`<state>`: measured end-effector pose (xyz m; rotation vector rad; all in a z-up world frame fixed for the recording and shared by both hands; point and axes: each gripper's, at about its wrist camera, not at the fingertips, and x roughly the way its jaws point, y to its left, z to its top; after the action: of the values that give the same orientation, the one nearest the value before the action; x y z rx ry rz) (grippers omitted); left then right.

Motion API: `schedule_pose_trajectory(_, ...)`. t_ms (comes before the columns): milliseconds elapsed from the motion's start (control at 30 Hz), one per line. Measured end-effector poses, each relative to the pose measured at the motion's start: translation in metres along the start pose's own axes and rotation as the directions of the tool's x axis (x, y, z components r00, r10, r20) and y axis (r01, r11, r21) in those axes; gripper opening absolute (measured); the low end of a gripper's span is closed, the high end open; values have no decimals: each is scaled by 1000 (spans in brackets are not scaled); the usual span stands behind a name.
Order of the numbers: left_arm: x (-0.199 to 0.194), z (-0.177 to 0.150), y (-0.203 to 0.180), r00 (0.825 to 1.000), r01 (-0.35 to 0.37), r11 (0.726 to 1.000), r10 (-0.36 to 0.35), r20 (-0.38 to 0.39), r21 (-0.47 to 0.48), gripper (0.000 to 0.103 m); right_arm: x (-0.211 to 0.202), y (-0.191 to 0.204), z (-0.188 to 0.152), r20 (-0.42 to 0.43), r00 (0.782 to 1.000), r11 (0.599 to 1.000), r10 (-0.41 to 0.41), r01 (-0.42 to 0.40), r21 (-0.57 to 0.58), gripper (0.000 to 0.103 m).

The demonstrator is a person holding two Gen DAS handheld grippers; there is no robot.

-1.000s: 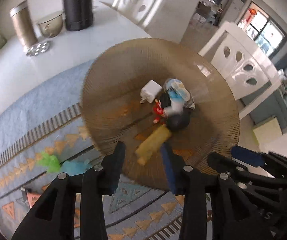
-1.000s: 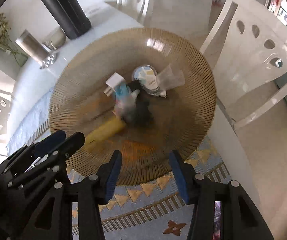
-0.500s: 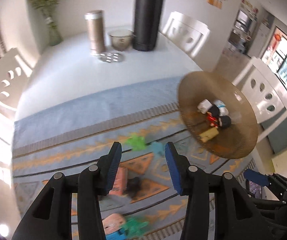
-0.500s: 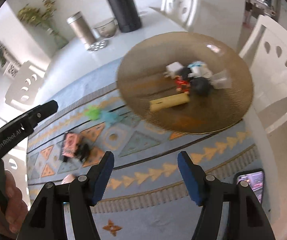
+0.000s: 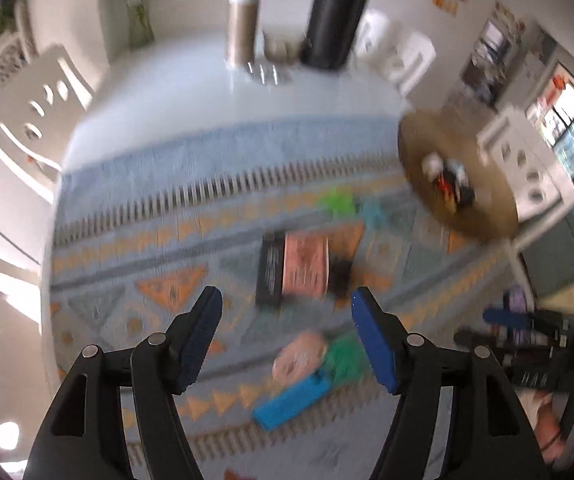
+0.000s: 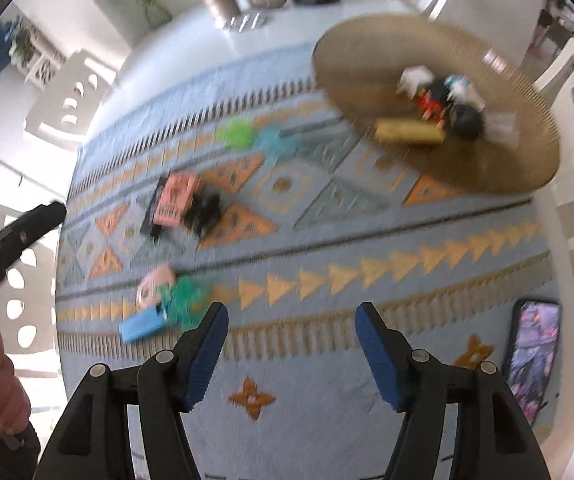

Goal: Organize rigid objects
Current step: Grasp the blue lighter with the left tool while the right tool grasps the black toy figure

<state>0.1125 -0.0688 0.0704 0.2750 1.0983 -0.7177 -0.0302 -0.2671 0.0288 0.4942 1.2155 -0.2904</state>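
- Above the blue patterned cloth [image 5: 175, 168], the left gripper [image 5: 285, 336] hangs with its two blue fingers wide apart and nothing between them.
- Just past its fingers lie a pink and black flat box [image 5: 293, 266], a small black lump [image 5: 339, 276] touching it, and, closer, a pink and green toy [image 5: 319, 360] beside a bright blue block [image 5: 291, 404].
- Over the same cloth, the right gripper [image 6: 291, 344] is also spread apart and holds nothing.
- Farther off sits a round gold ribbed plate [image 6: 367, 56] with a yellow stick [image 6: 409, 132], a white cube [image 6: 415, 78] and dark bits.
- A phone [image 6: 533, 354] lies by the table edge.
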Motion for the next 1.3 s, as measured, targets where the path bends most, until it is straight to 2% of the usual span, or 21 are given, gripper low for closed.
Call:
schedule_pose_trajectory(133,23,-36,2,995,13,998,-6,-102,67,65,22,12,-10,-79,996,999,44,-44,-1,65)
schedule_pose_trajectory(233,41,-55,2,990,22,995,-8,-144,96,65,32,17,-10,-107,992,997,71,-71,12,65)
schedule_pose_trajectory(500,72,-71,-14,977,51,973,-1,-215,226,64,42,18,18,-53,998,999,36,-36,10,65)
schedule_pose_trajectory(567,79,-72,-15,974,48,968,10,-227,248,57,50,22,30,-55,998,999,42,-42,3,65)
schedule_pose_trajectory(633,84,-73,-17,973,42,963,22,-231,268,52,62,27,40,-60,995,996,84,-84,0,65)
schedule_pose_trajectory(667,84,-73,-18,974,41,960,23,-225,276,51,67,30,44,-64,994,996,93,-93,-1,64)
schedule_pose_trajectory(700,85,-75,-20,974,43,958,22,-224,284,51,72,33,47,-68,993,996,92,-92,-7,65)
schedule_pose_trajectory(767,84,-76,-23,976,47,953,19,-216,298,41,84,43,55,-63,994,996,84,-87,-32,64)
schedule_pose_trajectory(800,84,-77,-24,978,43,952,22,-208,304,40,87,47,57,-63,995,996,81,-84,-42,64)
schedule_pose_trajectory(867,83,-78,-26,980,53,952,9,-200,300,31,96,55,63,-67,995,995,77,-82,-63,64)
schedule_pose_trajectory(967,81,-81,-29,982,65,957,-11,-188,281,24,104,66,68,-56,997,993,56,-61,-97,64)
schedule_pose_trajectory(1000,81,-81,-30,982,67,960,-16,-186,272,24,107,71,69,-43,998,993,44,-48,-111,61)
schedule_pose_trajectory(1067,80,-82,-29,981,79,964,-30,-189,254,23,111,80,70,-25,999,990,37,-40,-137,45)
schedule_pose_trajectory(1133,78,-84,-30,982,84,966,-38,-187,245,23,112,83,70,-5,999,989,43,-44,-143,37)
schedule_pose_trajectory(1300,68,-90,-23,982,82,968,-38,-186,238,23,104,65,57,21,996,992,83,-80,-101,36)
